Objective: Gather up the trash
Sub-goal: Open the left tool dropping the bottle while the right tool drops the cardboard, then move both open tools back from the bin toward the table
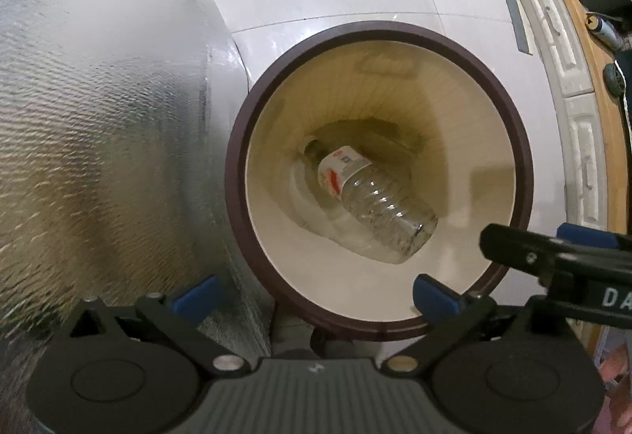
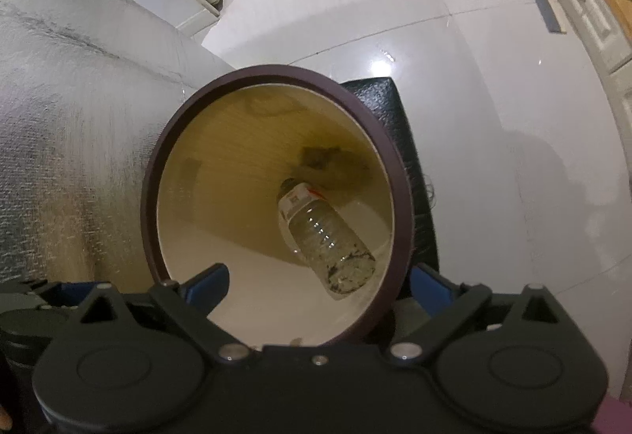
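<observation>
The bottle point(image 1: 369, 197) lies tilted at the bottom of the bin point(image 1: 517, 141), cap end down, well below both grippers. The bin's floor is dim and hard to read. Left gripper point(image 1: 316, 294) and right gripper point(image 2: 318, 282) hover over the bin's rim, fingers spread wide, holding nothing

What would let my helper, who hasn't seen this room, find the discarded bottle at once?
Beside the silver foil-covered block stands a round bin with a dark brown rim. Deep inside it lies a clear, ribbed plastic bottle, tilted, with a red-and-white label near its neck.
</observation>
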`<state>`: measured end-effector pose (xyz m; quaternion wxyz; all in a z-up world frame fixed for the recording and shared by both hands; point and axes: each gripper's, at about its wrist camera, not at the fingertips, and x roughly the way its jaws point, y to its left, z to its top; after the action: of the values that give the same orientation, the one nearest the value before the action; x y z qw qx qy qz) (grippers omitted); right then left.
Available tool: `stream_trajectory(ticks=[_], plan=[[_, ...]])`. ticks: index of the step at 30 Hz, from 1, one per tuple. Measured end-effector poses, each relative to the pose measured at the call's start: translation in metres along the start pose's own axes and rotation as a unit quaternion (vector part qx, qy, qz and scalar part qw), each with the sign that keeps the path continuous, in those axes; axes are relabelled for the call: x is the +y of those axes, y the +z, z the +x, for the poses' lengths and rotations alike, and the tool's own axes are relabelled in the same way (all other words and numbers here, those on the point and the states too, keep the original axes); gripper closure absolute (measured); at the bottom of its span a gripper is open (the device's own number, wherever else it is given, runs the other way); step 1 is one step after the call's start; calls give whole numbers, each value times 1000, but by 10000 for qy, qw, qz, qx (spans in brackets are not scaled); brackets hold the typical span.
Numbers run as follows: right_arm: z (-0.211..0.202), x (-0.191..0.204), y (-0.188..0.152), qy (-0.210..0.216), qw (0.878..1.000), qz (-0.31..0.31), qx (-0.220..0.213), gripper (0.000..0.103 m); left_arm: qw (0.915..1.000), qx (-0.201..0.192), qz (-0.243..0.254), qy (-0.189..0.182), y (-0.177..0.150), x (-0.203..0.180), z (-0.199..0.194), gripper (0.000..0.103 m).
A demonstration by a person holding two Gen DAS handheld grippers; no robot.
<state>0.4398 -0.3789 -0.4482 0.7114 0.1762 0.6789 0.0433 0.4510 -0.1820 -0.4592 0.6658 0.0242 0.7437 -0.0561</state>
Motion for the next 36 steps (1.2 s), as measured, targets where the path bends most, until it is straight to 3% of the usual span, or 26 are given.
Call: stream_trajectory(ticks=[25,36], plan=[[-99,0,-32,-550,9957,-492,-559,0,9977,-679,-52,-4,-40,-3,-94,0],[-162,17,-67,-585,9896,-675,-1130,0,9896,-1415,121,-210,-82,-5,-165,0]])
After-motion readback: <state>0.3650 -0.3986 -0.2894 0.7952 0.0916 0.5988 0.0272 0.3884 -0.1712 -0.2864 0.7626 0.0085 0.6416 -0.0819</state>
